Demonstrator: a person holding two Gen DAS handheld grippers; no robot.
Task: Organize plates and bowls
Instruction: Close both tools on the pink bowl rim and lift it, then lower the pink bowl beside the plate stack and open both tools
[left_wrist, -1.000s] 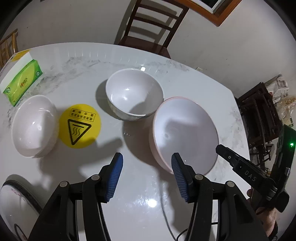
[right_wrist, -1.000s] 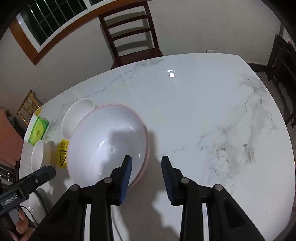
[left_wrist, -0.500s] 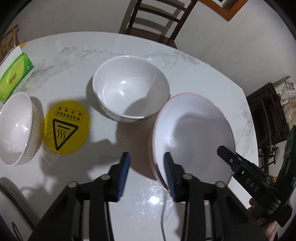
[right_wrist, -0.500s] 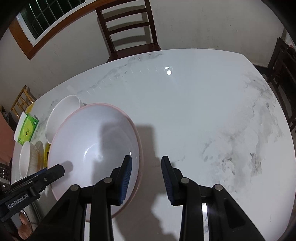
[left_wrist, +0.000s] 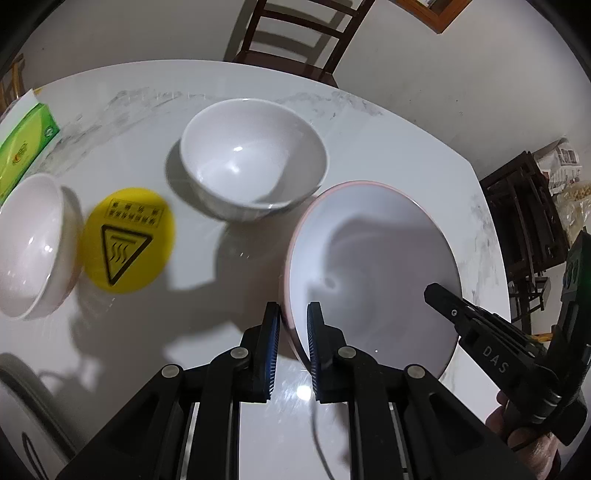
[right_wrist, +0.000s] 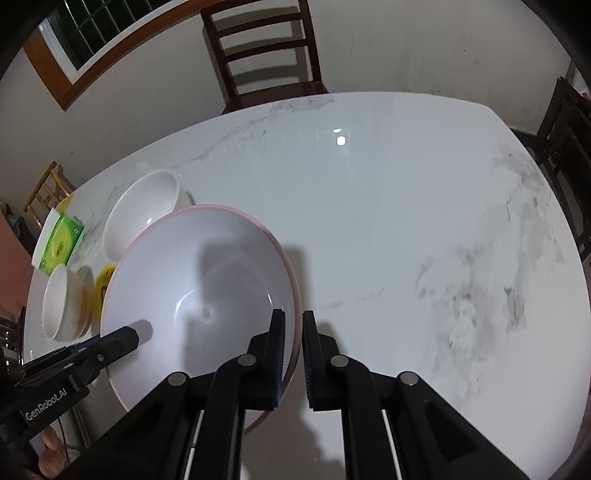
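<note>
A large white bowl with a pink rim (left_wrist: 373, 266) sits on the marble table (left_wrist: 229, 96). My left gripper (left_wrist: 293, 321) is shut on its left rim. My right gripper (right_wrist: 293, 332) is shut on its right rim, with the bowl (right_wrist: 199, 291) to its left. A medium white bowl (left_wrist: 255, 158) stands just behind it, also in the right wrist view (right_wrist: 142, 210). A small white bowl (left_wrist: 31, 243) lies at the left edge. It shows small in the right wrist view (right_wrist: 61, 301).
A yellow round hot-surface sticker (left_wrist: 127, 240) lies between the small and medium bowls. A green tissue box (left_wrist: 20, 147) sits at far left. A plate edge (left_wrist: 22, 391) shows at bottom left. A wooden chair (right_wrist: 266, 51) stands behind the table.
Both grippers moved in and closed on opposite rims of the pink-rimmed bowl. The left wrist view drew nearer to the bowls.
</note>
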